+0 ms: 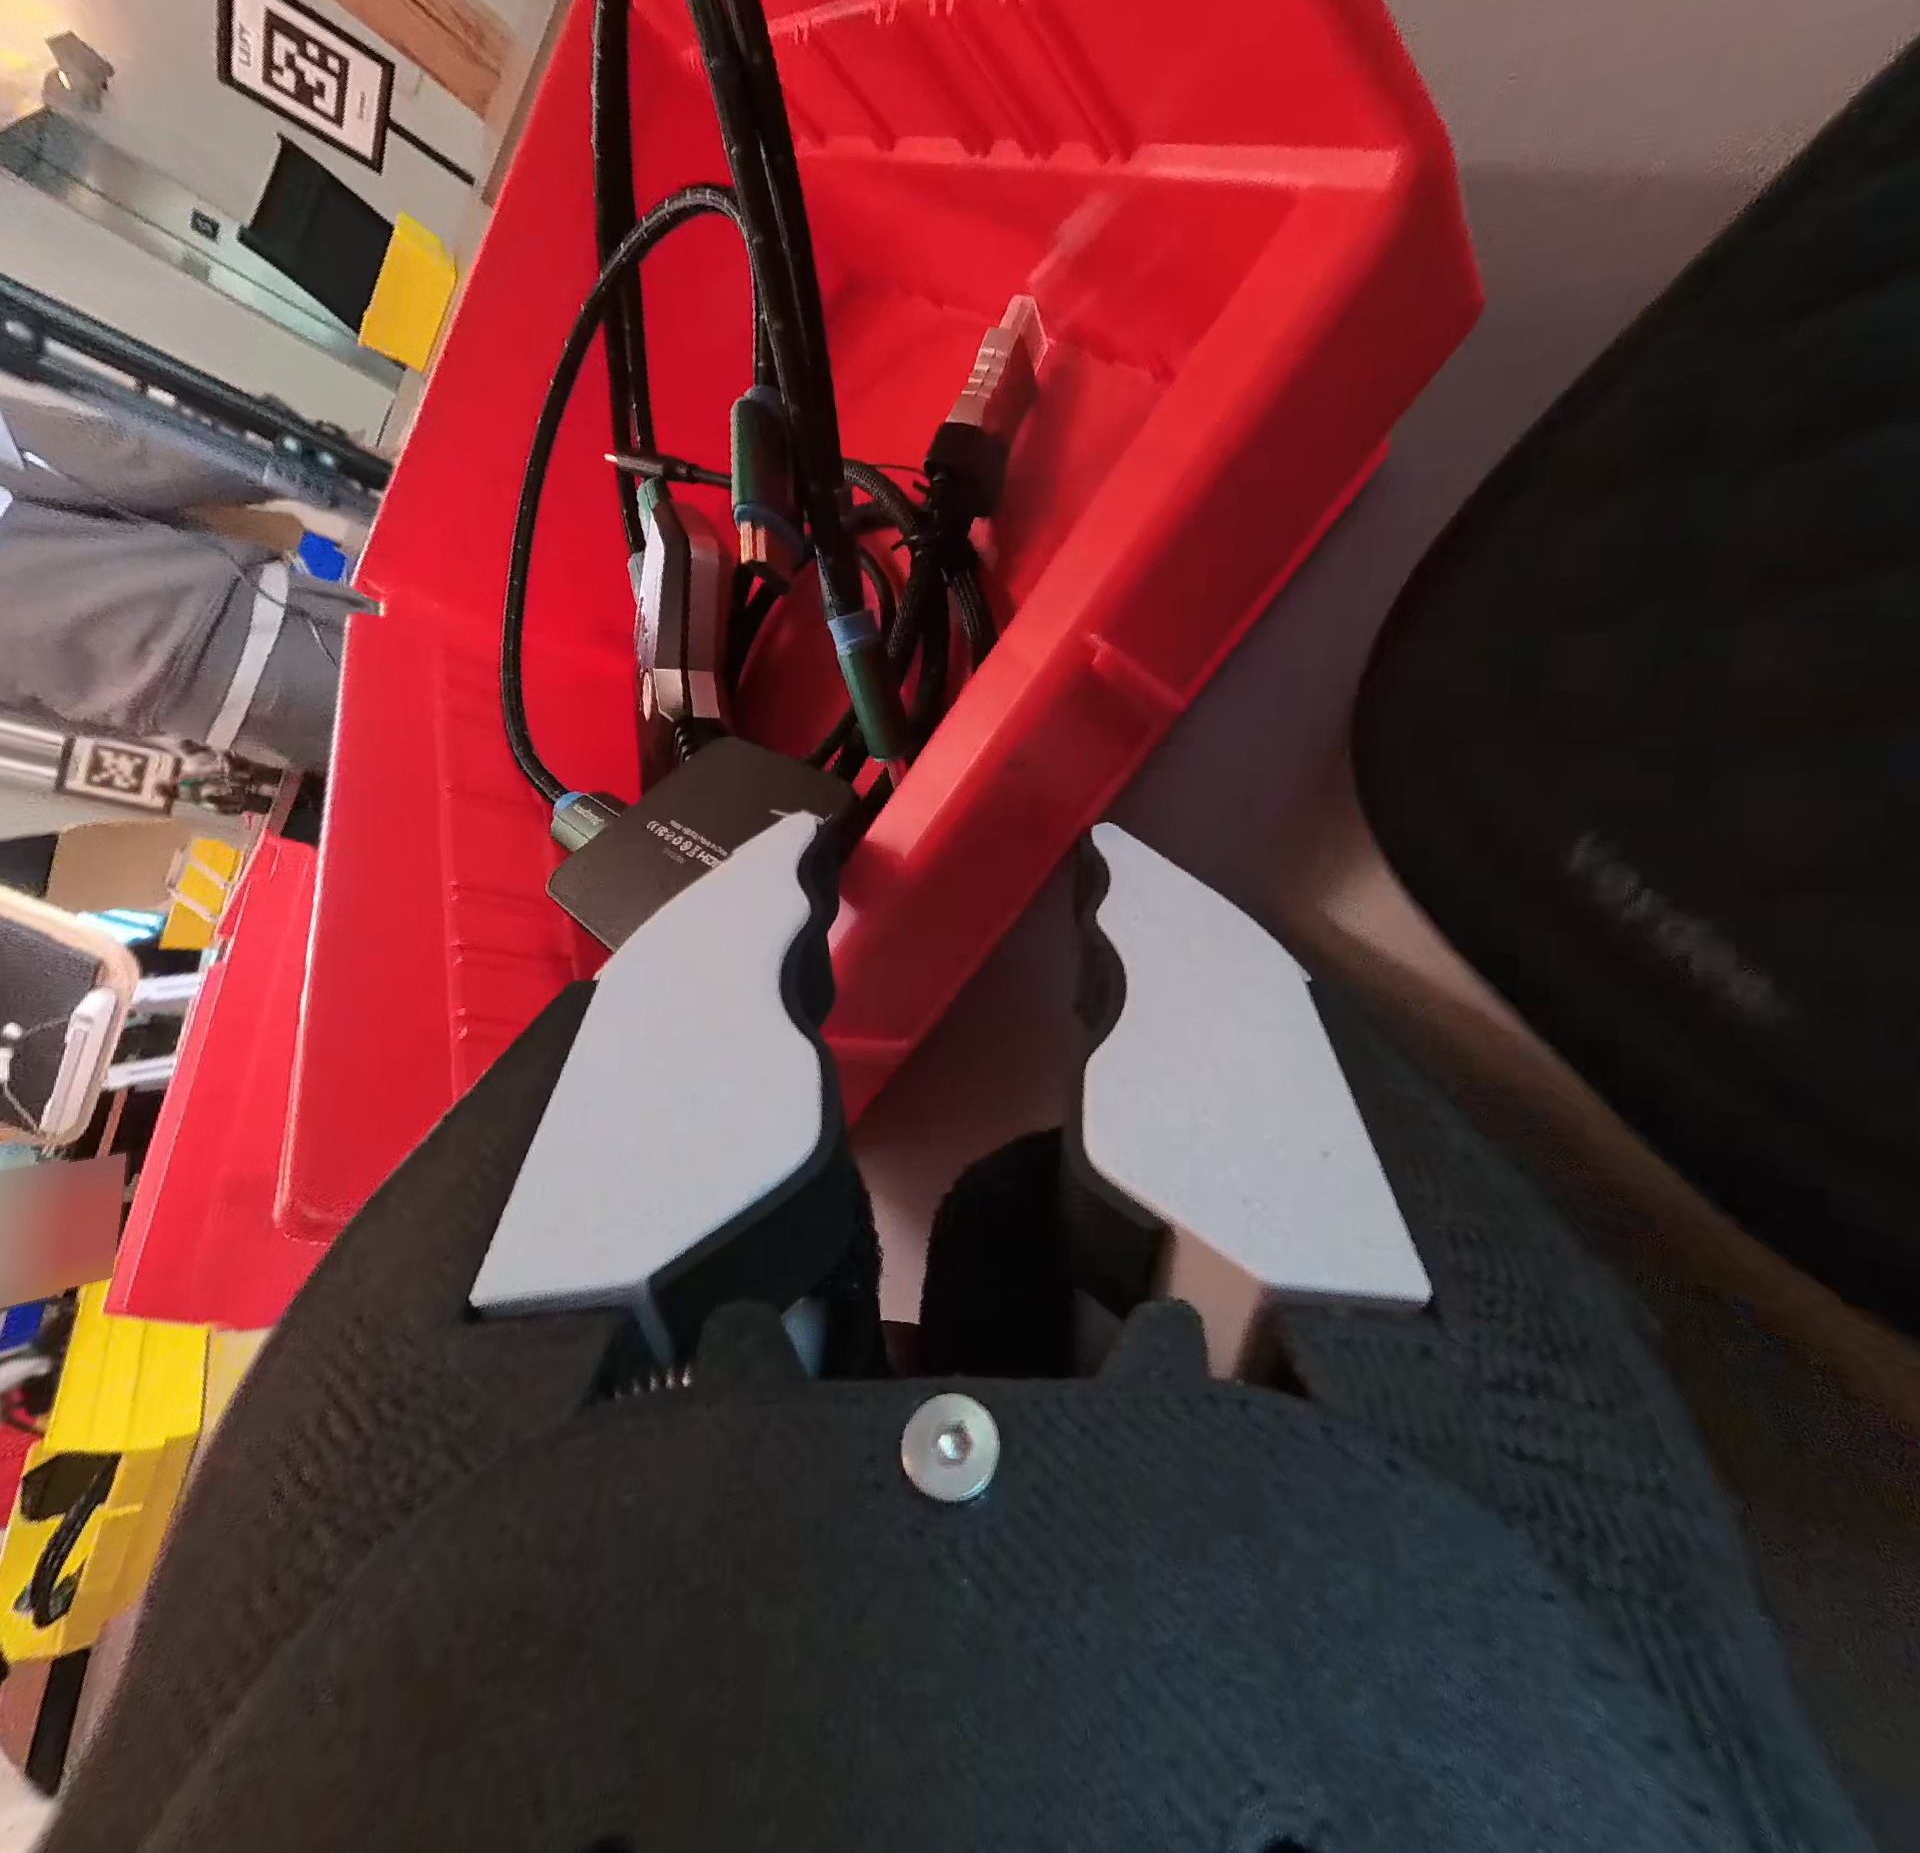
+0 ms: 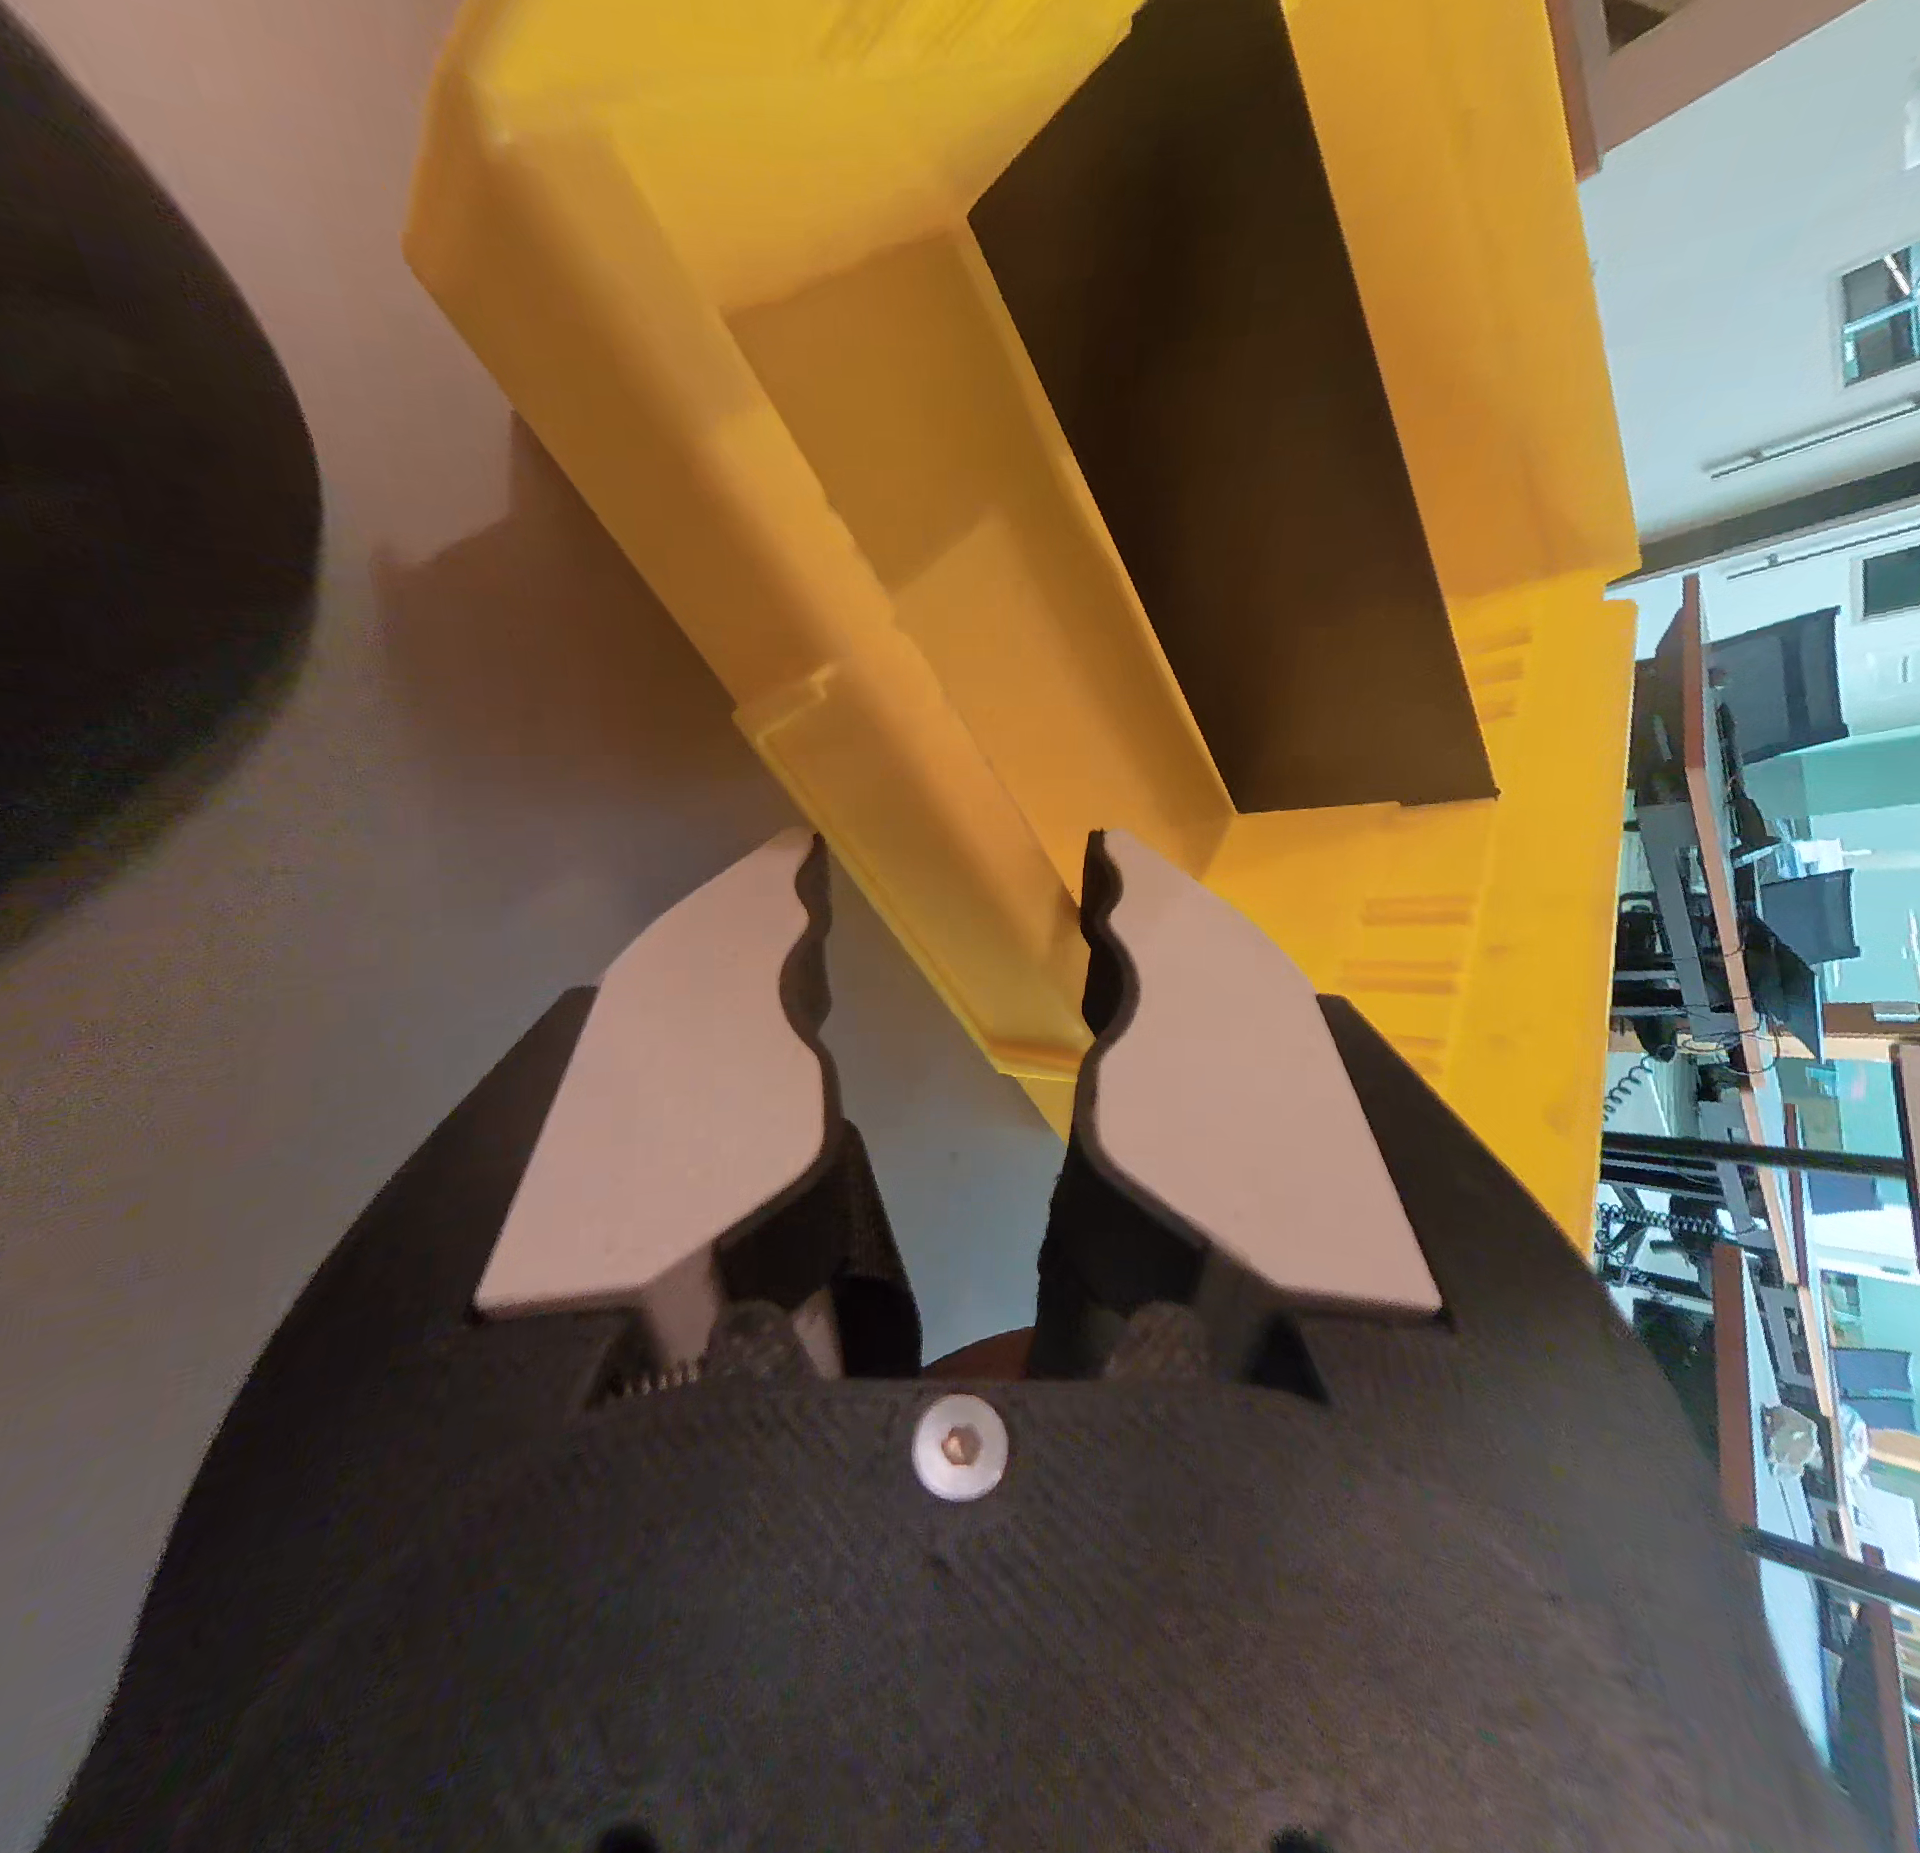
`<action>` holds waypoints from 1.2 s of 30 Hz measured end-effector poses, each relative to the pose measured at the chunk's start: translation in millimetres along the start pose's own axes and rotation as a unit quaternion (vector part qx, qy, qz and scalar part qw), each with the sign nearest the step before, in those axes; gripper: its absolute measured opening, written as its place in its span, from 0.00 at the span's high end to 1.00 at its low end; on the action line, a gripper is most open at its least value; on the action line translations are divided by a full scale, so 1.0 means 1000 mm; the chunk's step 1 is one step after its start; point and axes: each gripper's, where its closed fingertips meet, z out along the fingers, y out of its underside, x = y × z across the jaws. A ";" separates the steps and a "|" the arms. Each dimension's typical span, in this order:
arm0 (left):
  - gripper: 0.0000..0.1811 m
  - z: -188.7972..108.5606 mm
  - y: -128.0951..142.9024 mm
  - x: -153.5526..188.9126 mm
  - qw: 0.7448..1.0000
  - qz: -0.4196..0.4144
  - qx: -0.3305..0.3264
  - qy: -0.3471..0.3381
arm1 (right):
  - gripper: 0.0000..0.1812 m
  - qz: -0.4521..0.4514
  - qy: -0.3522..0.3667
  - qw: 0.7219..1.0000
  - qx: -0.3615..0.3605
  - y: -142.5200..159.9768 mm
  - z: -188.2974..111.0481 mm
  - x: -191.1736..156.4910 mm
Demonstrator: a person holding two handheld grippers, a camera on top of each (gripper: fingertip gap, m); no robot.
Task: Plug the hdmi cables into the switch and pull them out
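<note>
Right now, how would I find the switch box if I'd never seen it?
Look in the big red bin, down at the tangle of black cables. At its near end, just beyond the left gripper, lies the switch. It is the only flat black rectangle there, with a blue-tipped plug at its side.

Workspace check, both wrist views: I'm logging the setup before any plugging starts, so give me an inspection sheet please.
Surface: pale tabletop, with a large black rounded object at its edge.
Job's things: flat black switch and HDMI cables lying in the red bin; one teal-collared plug appears seated in the switch.
Clutter: yellow bin, its dark inside showing nothing.
Grippers: left gripper open at the red bin's front rim; right gripper open around the yellow bin's front edge, holding nothing.
Cables: tangled, looping out over the red bin's back.
Surroundings: shelving, marker tags, desks with monitors.
</note>
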 end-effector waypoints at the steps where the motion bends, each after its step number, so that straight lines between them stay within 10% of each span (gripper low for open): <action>1: 0.76 -0.004 0.006 -0.002 1.000 -0.002 -0.006 0.000 | 0.74 0.000 -0.002 1.000 -0.001 0.008 -0.004 0.002; 15: 0.76 -0.061 0.064 -0.013 0.997 -0.003 -0.063 0.041 | 0.65 0.044 -0.052 0.998 -0.014 0.059 -0.044 0.004; 21: 0.71 -0.092 0.018 -0.035 0.983 -0.138 0.120 0.031 | 0.42 0.221 -0.105 0.934 0.262 -0.032 -0.091 0.028; 24: 0.71 -0.109 0.001 -0.071 0.958 -0.221 0.179 -0.033 | 0.44 0.264 -0.061 0.837 0.475 -0.087 -0.141 0.052; 27: 0.71 -0.099 0.020 -0.074 0.963 -0.250 0.094 -0.041 | 0.46 0.266 -0.058 0.746 0.607 -0.130 -0.173 0.044; 36: 0.61 -0.055 0.062 -0.068 0.946 -0.287 -0.147 -0.023 | 0.43 0.206 -0.249 0.720 0.614 -0.223 -0.145 -0.078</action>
